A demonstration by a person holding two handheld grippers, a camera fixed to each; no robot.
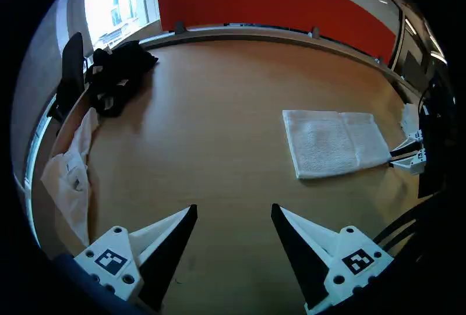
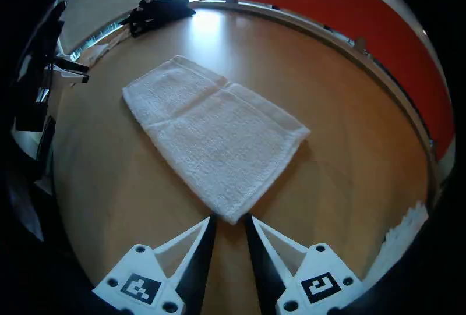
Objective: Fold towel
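One white towel (image 2: 212,134), near corner at tips of right tool (image 2: 229,219)

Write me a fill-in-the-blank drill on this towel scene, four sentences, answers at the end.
1. The towel lying on the table is ___ in colour.
2. The panel standing along the table's far edge is ___ in colour.
3. The right gripper has its tips at a ___ of the towel.
4. The heap at the table's far end is ___ in colour.

Missing words: white; red; corner; black.
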